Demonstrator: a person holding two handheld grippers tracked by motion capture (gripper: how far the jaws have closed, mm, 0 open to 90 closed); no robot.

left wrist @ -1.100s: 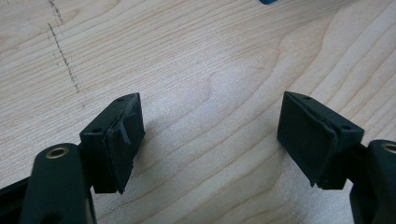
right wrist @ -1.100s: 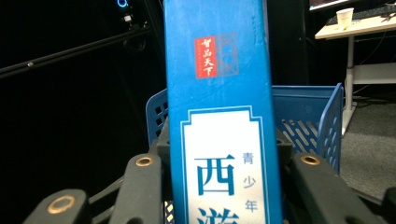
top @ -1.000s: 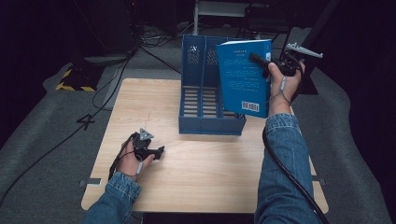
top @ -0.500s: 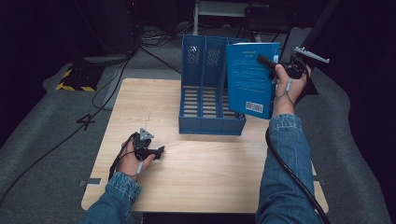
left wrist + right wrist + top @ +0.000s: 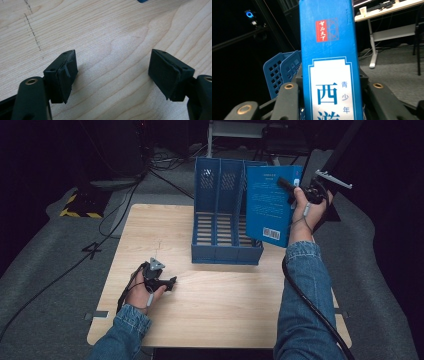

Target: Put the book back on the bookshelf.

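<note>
The right hand-held gripper (image 5: 285, 185) was raised above the far right part of the table (image 5: 220, 310), its jaws closed on a blue book (image 5: 270, 202) near the book's upper right edge. The book hung upright from that grip, its back cover with a barcode facing the high view camera, and its lower part lay in front of the rightmost slot of the blue file rack (image 5: 220, 210), which stood just left of and below the right hand-held gripper. Whether the book touched the rack could not be told. In the right gripper view the book's spine (image 5: 329, 62) rose straight up between the two black jaws, which pressed against it from both sides; a red label sat near its top and a white panel with blue characters lower down. The rack's perforated walls (image 5: 282, 72) showed to the left of the jaws, behind the book.

The left hand-held gripper (image 5: 170, 282) rested low on the table, well apart from the right one and short of the rack's front left corner, held in the person's left hand (image 5: 142, 290). In the left gripper view its jaws stood wide apart with nothing between them, only bare wood grain (image 5: 112, 50) beneath, and a small corner of something blue (image 5: 143, 1) lay at the frame's top edge, ahead of them.
</note>
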